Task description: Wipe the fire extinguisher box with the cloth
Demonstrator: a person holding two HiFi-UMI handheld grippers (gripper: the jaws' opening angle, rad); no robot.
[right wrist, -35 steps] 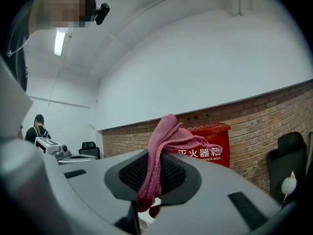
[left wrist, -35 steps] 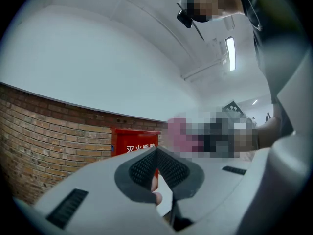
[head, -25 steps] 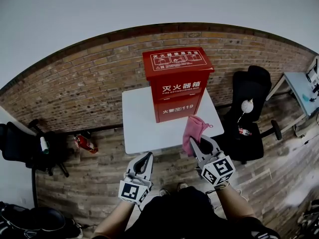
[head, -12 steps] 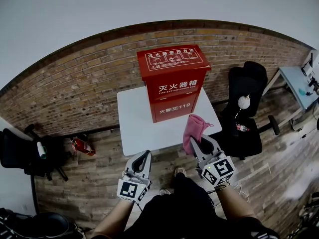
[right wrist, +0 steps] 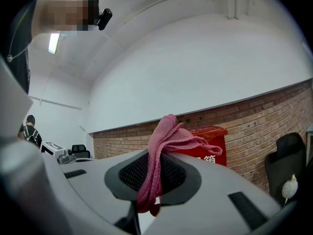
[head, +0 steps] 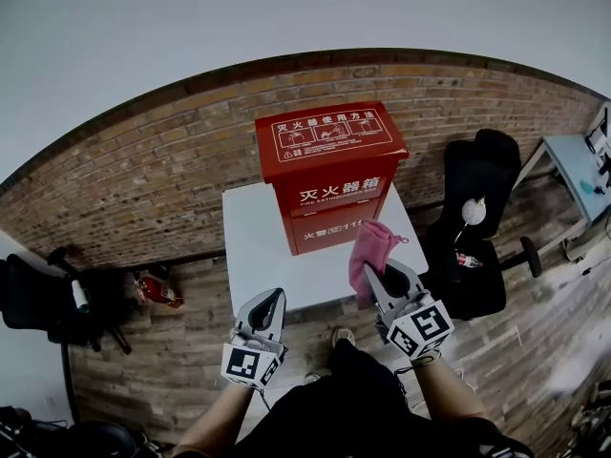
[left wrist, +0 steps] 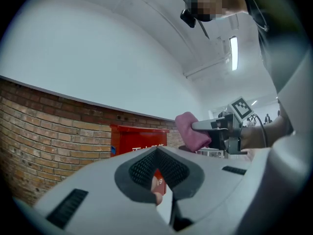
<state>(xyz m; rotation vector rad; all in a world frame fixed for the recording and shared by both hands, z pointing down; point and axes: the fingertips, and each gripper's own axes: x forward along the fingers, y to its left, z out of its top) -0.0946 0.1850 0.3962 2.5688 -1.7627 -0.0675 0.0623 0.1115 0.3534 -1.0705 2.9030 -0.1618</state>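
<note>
I hold both of my grippers low in front of my body, on the near side of the desk (head: 258, 256), with both forearms reaching forward. The left gripper (head: 270, 303) hangs just short of the desk's near edge, pointing away from me, its jaws closed together on nothing. The right gripper (head: 379, 277) sits higher and further forward, over the desk's near right corner. Its jaws are clamped on the one pink cloth (head: 370, 246), which stands bunched above the tips, long axis running up and away toward the far side. Just beyond it, the single red fire extinguisher box (head: 329, 175) stands upright on the far part of the desk, tall axis vertical, printed front facing me. I cannot tell whether the cloth touches it.
</note>
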